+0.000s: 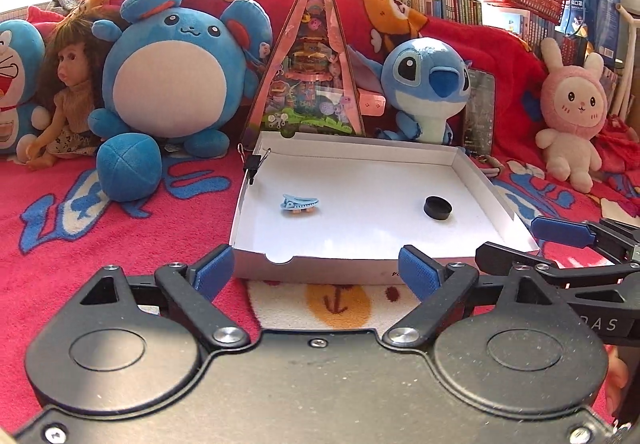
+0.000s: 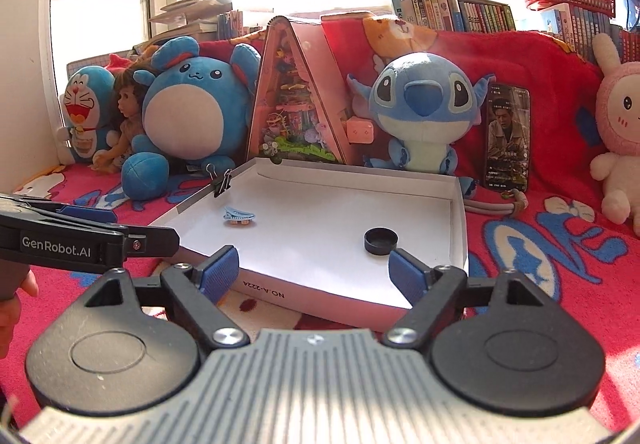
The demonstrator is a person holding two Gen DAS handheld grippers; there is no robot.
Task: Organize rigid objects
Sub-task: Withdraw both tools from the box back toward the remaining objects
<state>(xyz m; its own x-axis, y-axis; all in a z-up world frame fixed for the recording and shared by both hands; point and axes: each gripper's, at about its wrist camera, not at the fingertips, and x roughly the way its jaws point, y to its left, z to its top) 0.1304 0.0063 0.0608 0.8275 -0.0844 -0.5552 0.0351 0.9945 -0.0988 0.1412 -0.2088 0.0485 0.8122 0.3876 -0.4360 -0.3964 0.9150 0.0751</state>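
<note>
A: Both the left gripper [image 1: 318, 270] and the right gripper [image 2: 314, 272] are spread, empty, just short of the white box [image 1: 460, 157].

B: 2 items inside: blue clip [image 1: 299, 203] left, black cap [image 1: 437, 208] right. Both probably light, rigid; pinch the cap's sides, which may be slippery.

Hair clip [image 1: 299, 202] left, cap [image 1: 437, 208] right, both in box [image 1: 360, 151]

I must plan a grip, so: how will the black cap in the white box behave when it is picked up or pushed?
The black cap looks like stiff plastic, probably light. It lies flat, so it should slide on the smooth box floor rather than roll. Its low wall gives the fingers little to grip.
</note>
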